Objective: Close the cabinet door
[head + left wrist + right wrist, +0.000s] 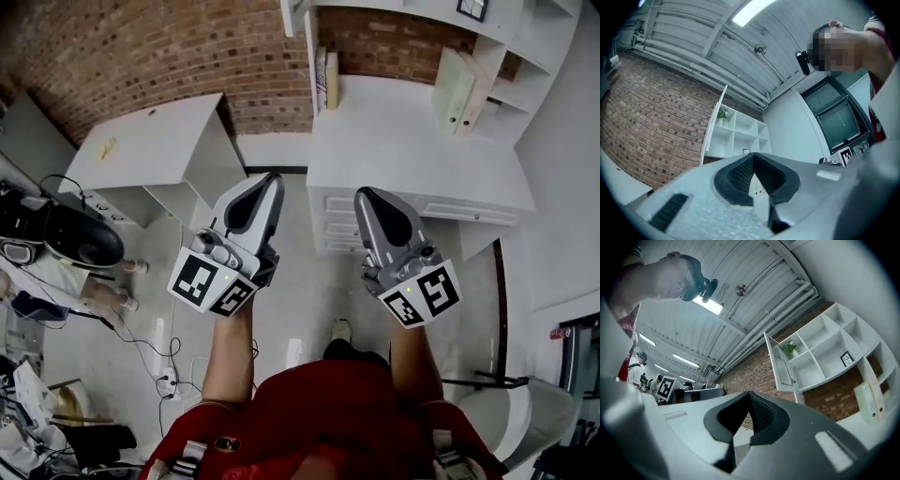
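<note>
The white wall cabinet (pixel 825 345) hangs on the brick wall above a white desk (pixel 412 155). Its leftmost door (pixel 780 363) stands swung open, with a small knob at its lower edge; behind it a small plant (pixel 789 348) sits on a shelf. The left gripper view shows the same door (pixel 713 123) almost edge-on. In the head view only its lower corner (pixel 292 15) peeks in at the top. My left gripper (pixel 273 179) and right gripper (pixel 361 194) are side by side, well short of the desk and pointing toward it. Both are shut and hold nothing.
Folders (pixel 459 89) and books (pixel 327 80) stand on the desk, which has drawers (pixel 342 220) in front. A second white desk (pixel 159 141) stands to the left. A black chair (pixel 80 234), floor cables (pixel 169 370) and a white seat (pixel 516 422) lie around me.
</note>
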`<action>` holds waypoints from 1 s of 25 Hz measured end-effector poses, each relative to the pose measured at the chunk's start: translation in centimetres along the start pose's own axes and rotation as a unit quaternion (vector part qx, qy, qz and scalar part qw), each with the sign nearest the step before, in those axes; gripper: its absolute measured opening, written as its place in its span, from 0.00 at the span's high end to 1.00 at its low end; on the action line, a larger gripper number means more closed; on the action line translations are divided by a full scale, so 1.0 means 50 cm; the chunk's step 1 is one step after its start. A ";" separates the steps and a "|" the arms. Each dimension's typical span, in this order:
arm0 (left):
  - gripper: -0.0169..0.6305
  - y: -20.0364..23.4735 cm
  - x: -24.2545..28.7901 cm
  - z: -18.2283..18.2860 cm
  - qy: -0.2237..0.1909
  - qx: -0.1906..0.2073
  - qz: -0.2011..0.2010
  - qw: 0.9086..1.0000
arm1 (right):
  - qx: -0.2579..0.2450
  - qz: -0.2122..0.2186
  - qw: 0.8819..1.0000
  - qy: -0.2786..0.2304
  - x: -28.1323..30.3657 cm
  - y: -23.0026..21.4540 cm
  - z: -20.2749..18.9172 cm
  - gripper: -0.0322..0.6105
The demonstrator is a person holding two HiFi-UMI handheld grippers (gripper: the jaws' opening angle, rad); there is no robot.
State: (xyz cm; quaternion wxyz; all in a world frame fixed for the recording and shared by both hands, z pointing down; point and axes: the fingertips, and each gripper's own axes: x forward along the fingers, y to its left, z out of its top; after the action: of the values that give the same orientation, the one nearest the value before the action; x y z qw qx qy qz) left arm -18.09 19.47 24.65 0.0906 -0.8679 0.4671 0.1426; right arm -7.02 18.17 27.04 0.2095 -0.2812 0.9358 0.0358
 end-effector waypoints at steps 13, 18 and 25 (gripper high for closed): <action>0.97 0.170 0.211 -0.031 -0.010 0.008 0.039 0.999 | 0.020 0.037 0.999 0.016 0.148 -0.213 -0.054 0.93; 0.97 0.255 0.243 -0.016 -0.025 0.014 0.037 0.999 | 0.010 0.033 0.999 0.029 0.204 -0.239 -0.090 0.93; 0.94 0.385 0.325 -0.031 -0.038 0.004 0.018 0.999 | -0.024 0.001 0.999 0.045 0.284 -0.314 -0.118 0.93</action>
State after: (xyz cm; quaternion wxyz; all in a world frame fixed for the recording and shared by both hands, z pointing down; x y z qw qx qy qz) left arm -25.46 -4.29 20.22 0.1090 -0.8530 0.4795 0.1748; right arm -11.41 -3.34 27.35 0.1602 -0.2866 0.9434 0.0457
